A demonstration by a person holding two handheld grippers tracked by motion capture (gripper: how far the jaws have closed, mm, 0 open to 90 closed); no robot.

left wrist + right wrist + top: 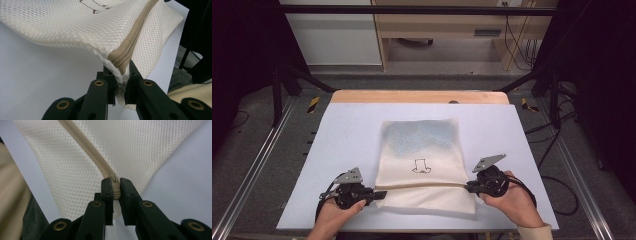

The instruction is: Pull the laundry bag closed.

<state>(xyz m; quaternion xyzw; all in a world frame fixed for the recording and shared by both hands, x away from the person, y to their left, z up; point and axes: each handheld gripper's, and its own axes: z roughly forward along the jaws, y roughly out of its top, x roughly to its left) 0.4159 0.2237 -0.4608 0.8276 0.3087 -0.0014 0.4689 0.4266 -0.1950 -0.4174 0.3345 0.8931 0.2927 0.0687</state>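
Looks like a lab or test rig room, not a home. A pale blue work board [337, 150] sits on a wooden table [417, 96] inside a black metal frame [412, 10] with angled struts. Aluminium rails [252, 170] run along both sides on grey carpet floor [257, 120]. Yellow-black hazard tape [313, 104] marks the floor by the table corners. Loose cables [517, 45] hang near wooden furniture [452, 25] at the back, and more cable lies on the floor at the right.
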